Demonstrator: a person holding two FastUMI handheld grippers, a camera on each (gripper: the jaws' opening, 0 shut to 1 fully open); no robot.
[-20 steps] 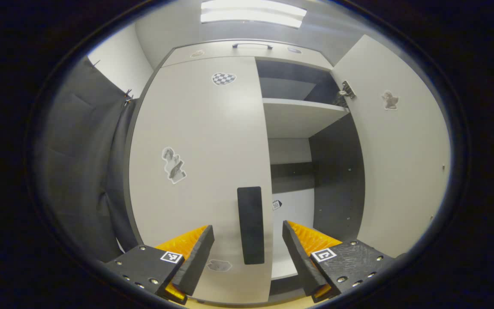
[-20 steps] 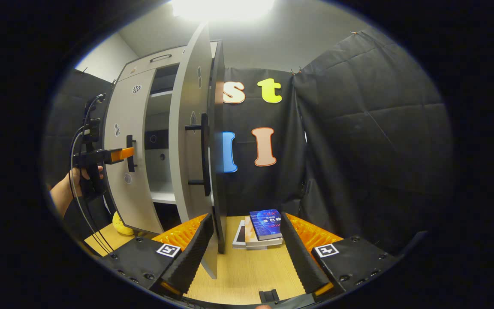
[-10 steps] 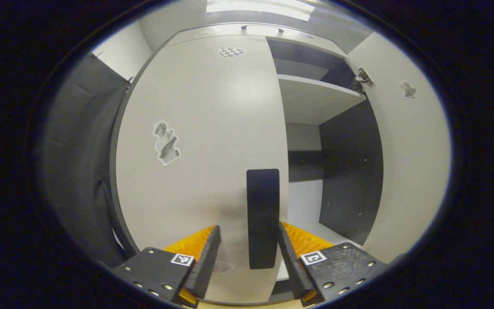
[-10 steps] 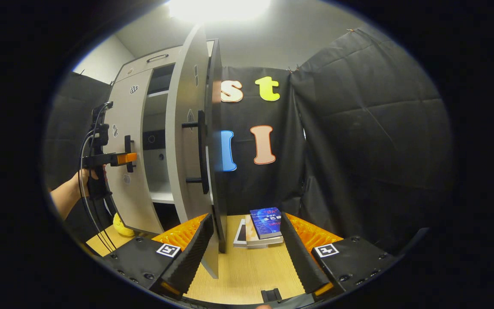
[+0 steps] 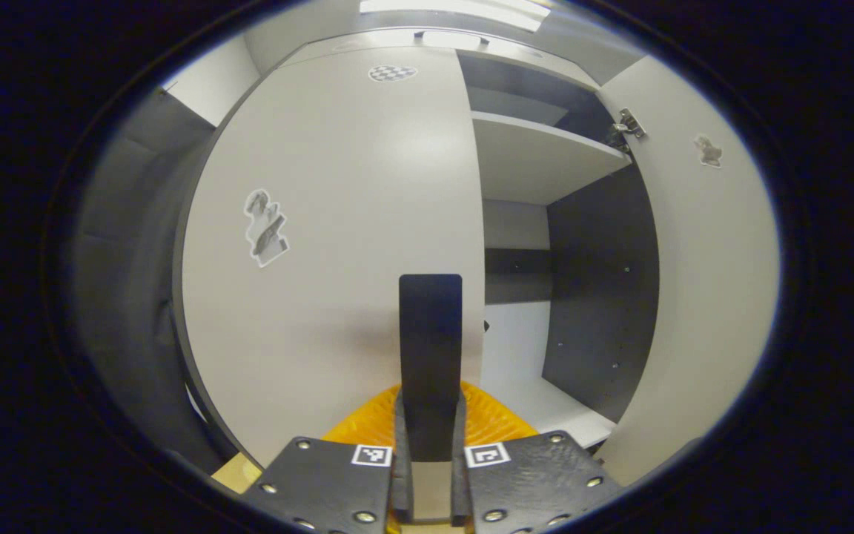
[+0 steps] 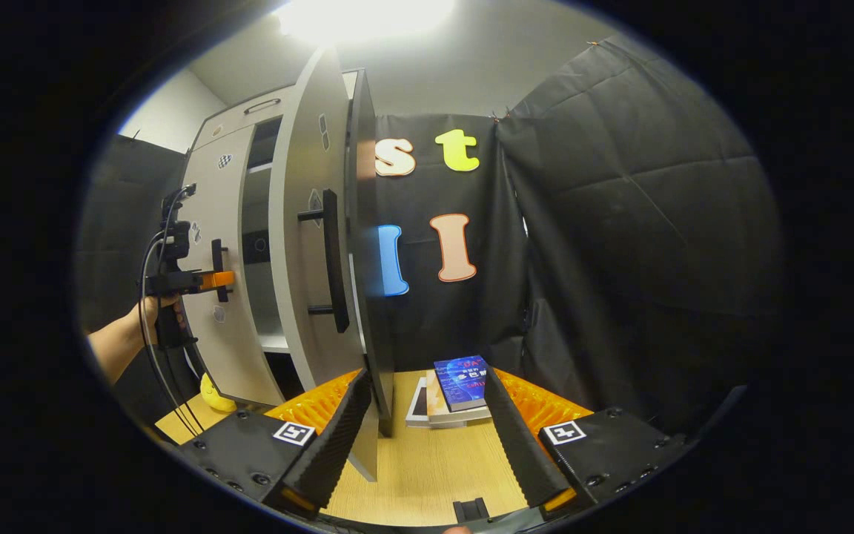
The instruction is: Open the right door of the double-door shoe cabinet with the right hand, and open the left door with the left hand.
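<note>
Pale grey board, flat and rigid, makes up the left door (image 5: 338,222), which stands shut against the cabinet front; judged from its size it will swing stiffly on its hinges rather than flex, and feel moderately heavy. Its smooth face offers nothing to pinch, so the dark vertical handle (image 5: 431,348) near its inner edge is the place to hold. The left claw (image 5: 431,452) is closed on that handle, both fingers pressing its lower end. A pull should follow the door's arc, or the flat bar may slip out.

The right door (image 6: 308,222) already stands wide open, edge-on in the right gripper view, its own long handle (image 6: 330,259) free. The right claw (image 6: 427,437) hangs spread and empty just beside that door's lower edge.

Inside the cabinet a pale shelf (image 5: 538,159) shows. On the wooden surface (image 6: 427,467), a stack of books (image 6: 457,389) lies well clear. A yellow object (image 6: 216,397) rests near the left door's foot and may sit within its swing.
</note>
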